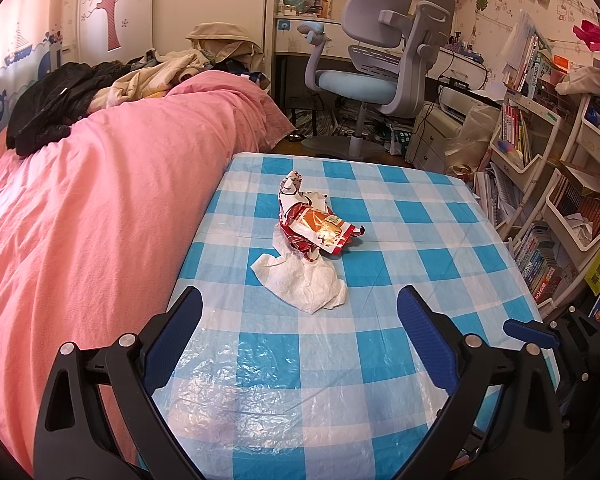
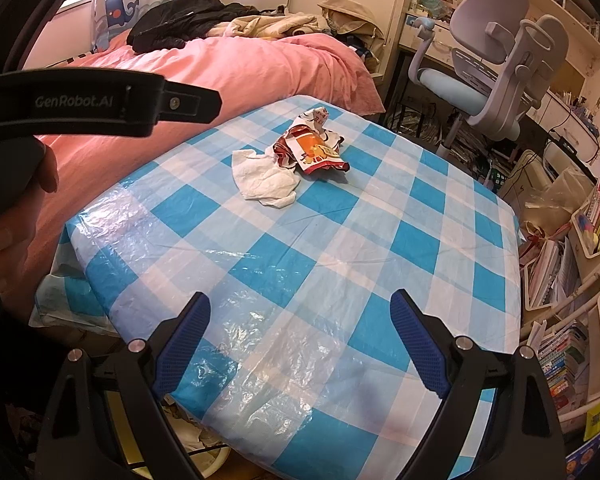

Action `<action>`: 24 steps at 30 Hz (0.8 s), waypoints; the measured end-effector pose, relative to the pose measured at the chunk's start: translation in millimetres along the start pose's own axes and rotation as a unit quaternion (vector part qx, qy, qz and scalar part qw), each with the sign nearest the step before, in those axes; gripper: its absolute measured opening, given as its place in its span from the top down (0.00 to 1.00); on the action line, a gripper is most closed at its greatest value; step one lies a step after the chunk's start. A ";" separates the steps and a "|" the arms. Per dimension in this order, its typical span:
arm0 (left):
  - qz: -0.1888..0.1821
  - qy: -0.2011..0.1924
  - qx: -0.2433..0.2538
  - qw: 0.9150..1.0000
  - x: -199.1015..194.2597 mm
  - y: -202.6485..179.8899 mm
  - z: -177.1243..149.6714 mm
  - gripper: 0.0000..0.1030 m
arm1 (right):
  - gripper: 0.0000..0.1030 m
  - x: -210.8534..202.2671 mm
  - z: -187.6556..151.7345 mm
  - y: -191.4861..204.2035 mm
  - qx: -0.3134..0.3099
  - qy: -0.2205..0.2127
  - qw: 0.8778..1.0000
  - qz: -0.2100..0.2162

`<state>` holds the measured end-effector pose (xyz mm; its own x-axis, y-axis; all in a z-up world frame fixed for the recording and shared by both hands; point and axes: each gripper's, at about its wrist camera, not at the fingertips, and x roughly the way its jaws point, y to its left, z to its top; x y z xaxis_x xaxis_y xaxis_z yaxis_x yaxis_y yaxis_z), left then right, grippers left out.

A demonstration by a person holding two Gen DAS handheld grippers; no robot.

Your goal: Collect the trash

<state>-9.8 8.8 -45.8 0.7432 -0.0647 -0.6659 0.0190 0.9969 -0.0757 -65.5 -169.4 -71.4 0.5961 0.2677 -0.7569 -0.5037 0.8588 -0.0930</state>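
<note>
I am holding both tools above the near part of the table (image 1: 440, 208), which is wearing a blue-and-white checked plastic cover. The left tool (image 1: 299, 306) is hanging with its blue-padded fingers (image 1: 172, 344) spread wide apart, nothing between them. The right tool (image 2: 300, 312) is doing the same: fingers (image 2: 418, 344) wide apart, gripping nothing, hovering over the near edge of the table.

The trash is lying in one small cluster toward the far middle of the table. A crumpled white tissue (image 1: 304, 280) is sitting nearest to me. A crumpled red, orange and white snack wrapper (image 1: 320, 230) is resting just beyond it, touching and partly overlapping the tissue's far edge. A second white printed wrapper (image 1: 294, 190) is standing up behind that one, against it. From the right wrist view the same cluster is showing far and slightly left: tissue (image 2: 266, 178), snack wrapper (image 2: 314, 152).

In the right wrist view the body of the left tool is crossing the upper left, with the person's hand (image 2: 18, 204) wrapping its handle. A bed (image 1: 100, 200) with a pink cover is lying along the table's left side. A grey and blue desk chair (image 1: 384, 52) is standing beyond the far edge, and shelves of books (image 1: 548, 216) are filling the right.
</note>
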 end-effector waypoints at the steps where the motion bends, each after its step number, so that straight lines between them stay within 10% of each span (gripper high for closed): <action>1: 0.000 0.000 0.000 1.000 -0.5 0.2 -0.1 0.08 | 0.15 0.7 0.5 2.8 0.000 0.000 1.000 0.000; 24: 0.000 -0.001 0.000 1.000 -0.5 0.1 0.1 0.08 | 0.15 0.4 1.1 9.3 -0.004 0.000 1.000 0.001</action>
<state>-10.1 9.0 -45.4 0.7443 -0.0647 -0.6648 0.0190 0.9969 -0.0758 -69.2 -160.8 -71.8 0.5942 0.2699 -0.7577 -0.5107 0.8544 -0.0961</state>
